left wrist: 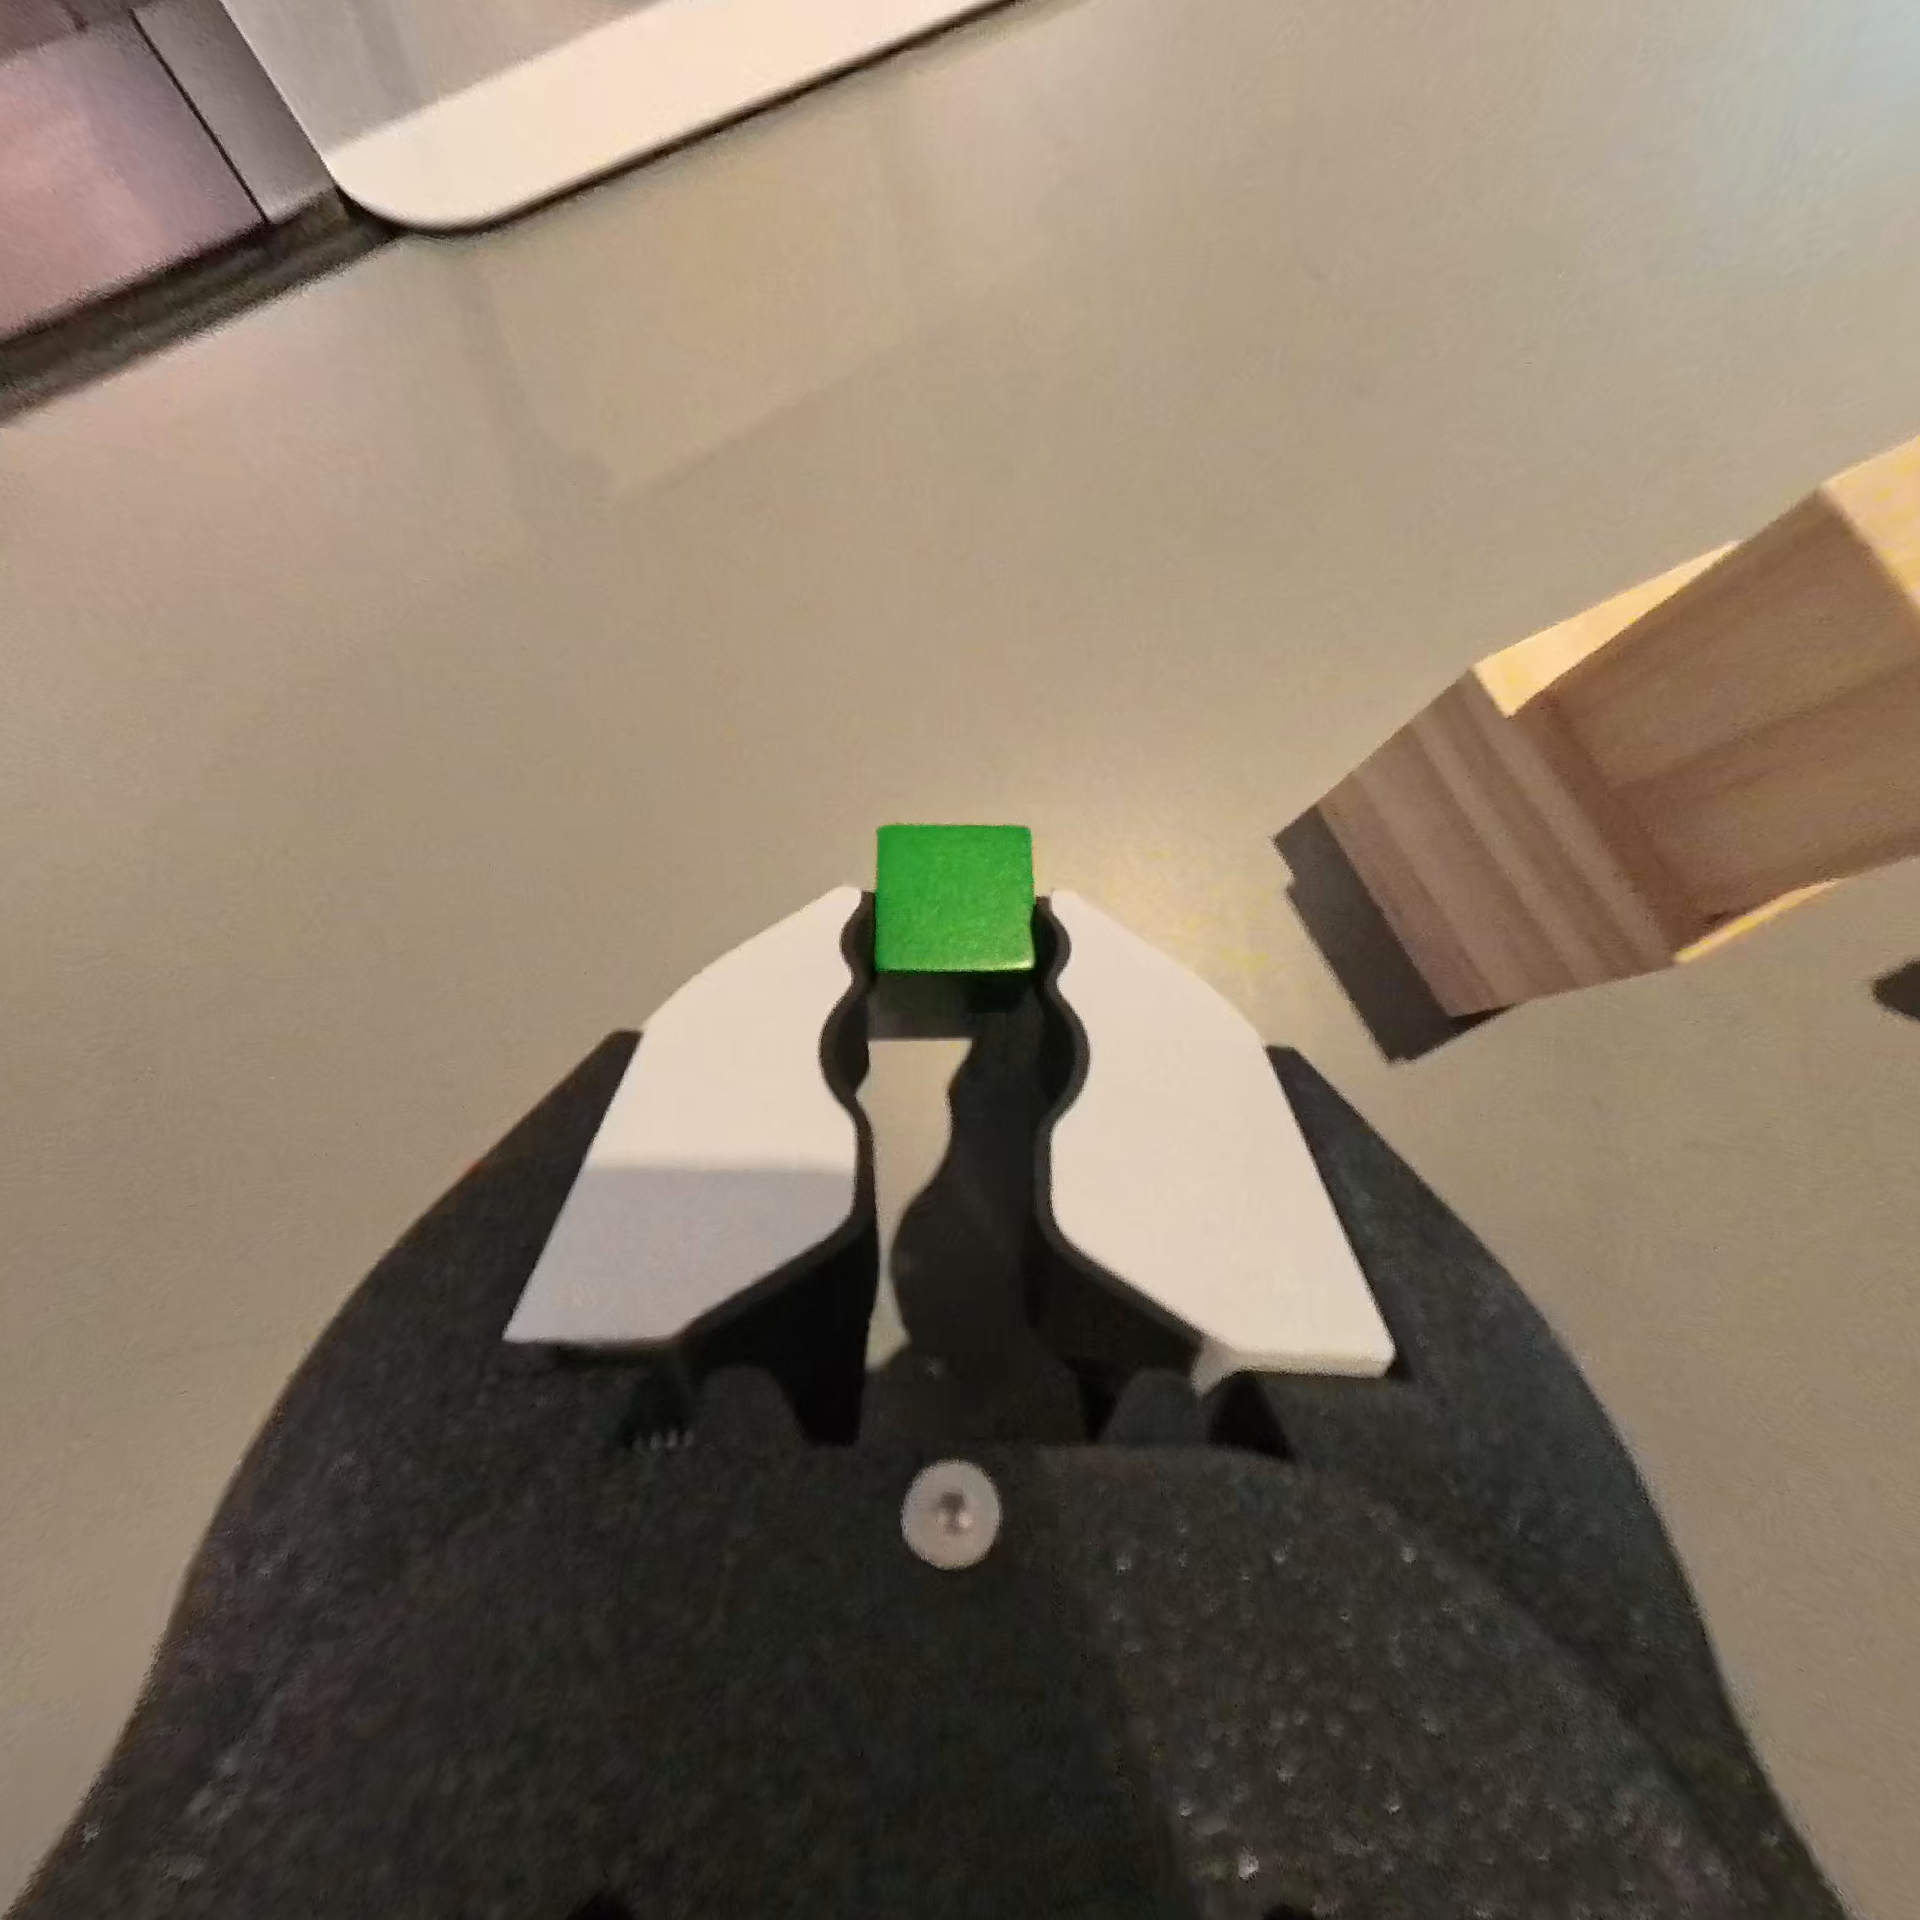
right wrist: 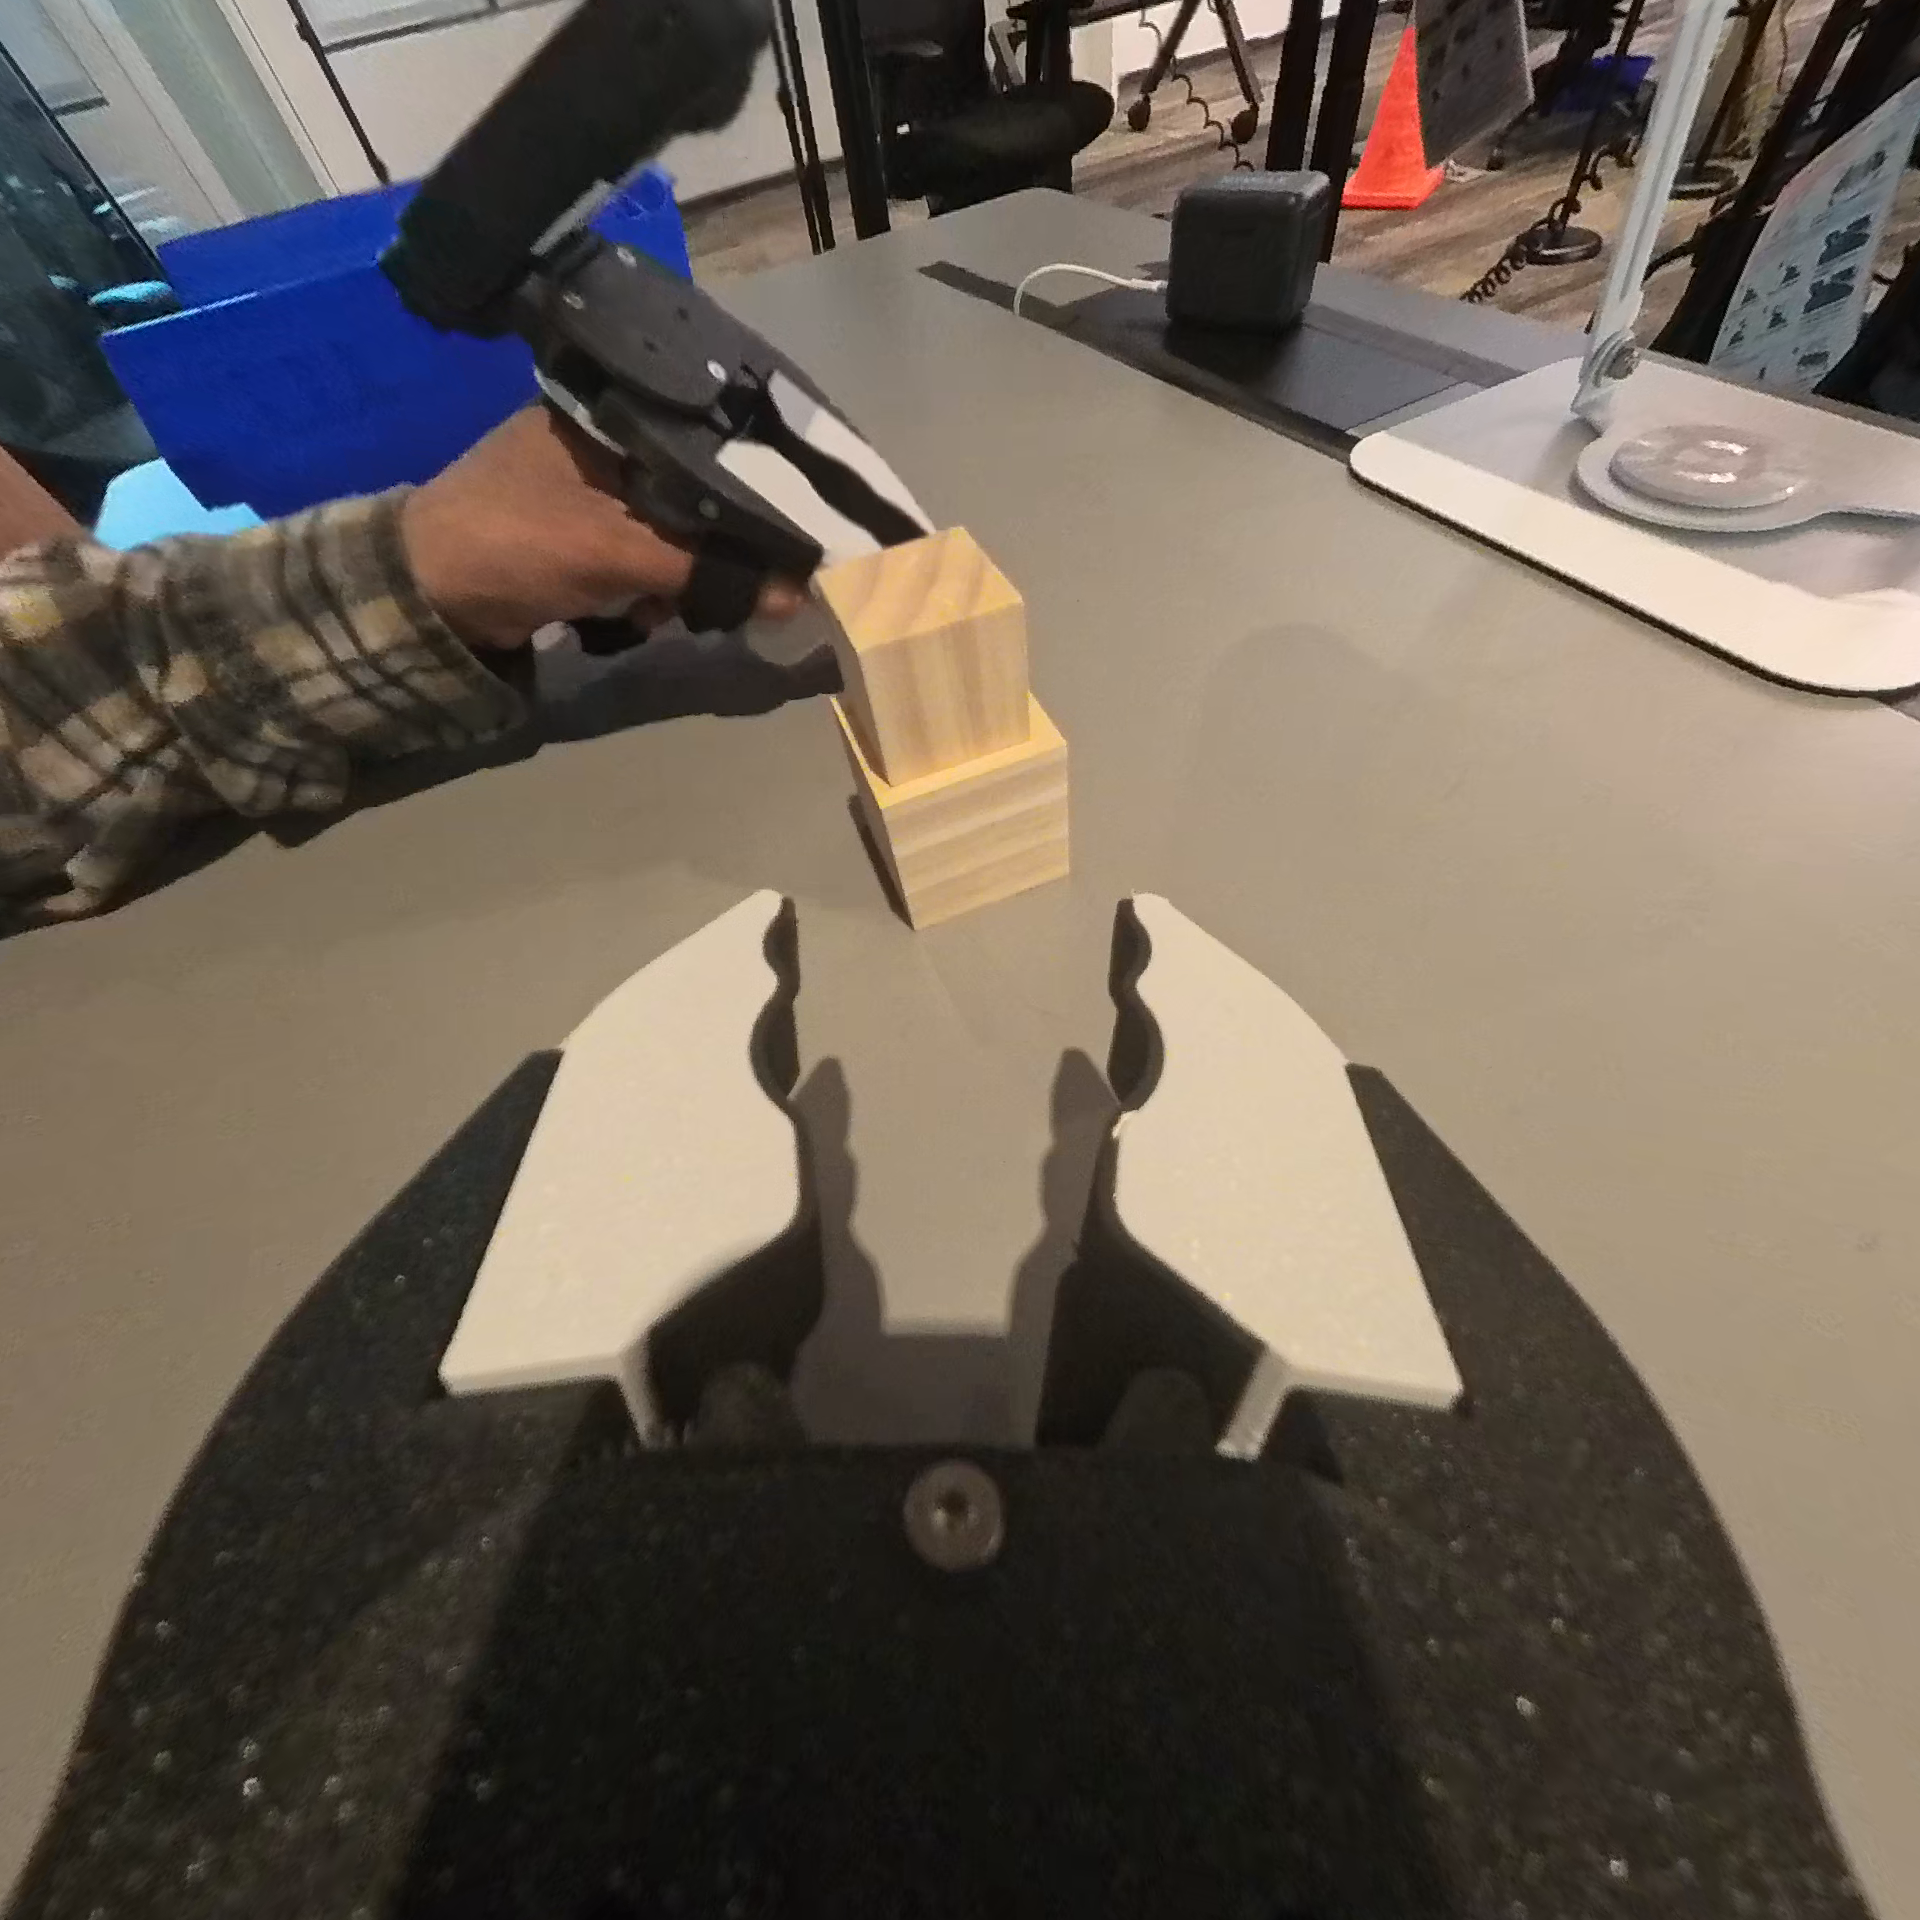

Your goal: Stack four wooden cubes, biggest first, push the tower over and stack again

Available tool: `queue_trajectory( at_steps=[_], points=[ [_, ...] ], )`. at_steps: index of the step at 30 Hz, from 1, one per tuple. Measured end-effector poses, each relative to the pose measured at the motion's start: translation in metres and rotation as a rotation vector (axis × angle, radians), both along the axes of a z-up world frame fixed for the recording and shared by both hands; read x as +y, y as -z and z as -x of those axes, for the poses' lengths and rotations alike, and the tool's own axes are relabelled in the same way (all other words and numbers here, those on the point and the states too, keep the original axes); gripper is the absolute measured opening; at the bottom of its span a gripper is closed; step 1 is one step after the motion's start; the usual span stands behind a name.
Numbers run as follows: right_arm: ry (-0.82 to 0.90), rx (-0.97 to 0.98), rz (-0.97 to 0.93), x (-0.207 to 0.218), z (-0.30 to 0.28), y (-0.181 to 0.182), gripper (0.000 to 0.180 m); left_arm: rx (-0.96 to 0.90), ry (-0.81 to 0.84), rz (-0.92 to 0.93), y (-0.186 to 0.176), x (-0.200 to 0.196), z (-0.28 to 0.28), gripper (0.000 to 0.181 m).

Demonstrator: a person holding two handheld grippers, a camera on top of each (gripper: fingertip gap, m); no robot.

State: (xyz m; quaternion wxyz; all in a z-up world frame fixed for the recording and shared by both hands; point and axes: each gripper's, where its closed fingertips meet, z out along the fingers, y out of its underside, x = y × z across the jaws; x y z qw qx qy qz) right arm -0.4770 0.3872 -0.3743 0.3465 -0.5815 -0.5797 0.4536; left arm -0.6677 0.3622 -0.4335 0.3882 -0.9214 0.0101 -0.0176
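My left gripper (left wrist: 954,906) is shut on a small green cube (left wrist: 954,883) and holds it above the grey table (left wrist: 727,520). To its right stands a stack of two plain wooden cubes, the bigger one (left wrist: 1455,862) below and the smaller one (left wrist: 1714,665) on top. In the right wrist view the bigger cube (right wrist: 982,831) carries the smaller cube (right wrist: 935,644), set a little off-centre. The left gripper's fingers (right wrist: 816,457) reach in just behind the top cube and their tips are hidden. My right gripper (right wrist: 956,920) is open and empty, just in front of the stack.
A person's hand (right wrist: 540,551) in a plaid sleeve holds the left gripper. A white stand base (right wrist: 1558,520) lies at the back right, also seen from the left wrist (left wrist: 623,94). A black box (right wrist: 1247,249) with a white cable sits at the far edge. A blue bin (right wrist: 312,353) stands beyond the table.
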Motion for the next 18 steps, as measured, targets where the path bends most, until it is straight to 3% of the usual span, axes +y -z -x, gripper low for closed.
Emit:
queue_trajectory(
  at_steps=[1,6,11,14,18],
  points=[
    [0.000,-0.001,0.002,0.000,0.000,0.000,0.057,0.014,0.020,-0.011,-0.007,0.001,0.001,0.028],
    [0.003,-0.007,0.000,0.002,-0.001,0.002,0.057,0.045,0.263,-0.106,-0.073,0.008,-0.017,0.029],
    [0.006,-0.006,0.000,0.004,-0.002,0.002,0.056,0.012,0.662,-0.152,-0.132,-0.004,-0.067,0.028],
    [0.007,-0.007,-0.003,0.004,-0.002,0.002,0.055,0.033,0.846,-0.135,-0.140,-0.014,-0.091,0.028],
    [0.004,-0.010,-0.003,0.004,-0.002,0.004,0.054,0.009,0.970,-0.110,-0.132,-0.015,-0.107,0.028]
  ],
)
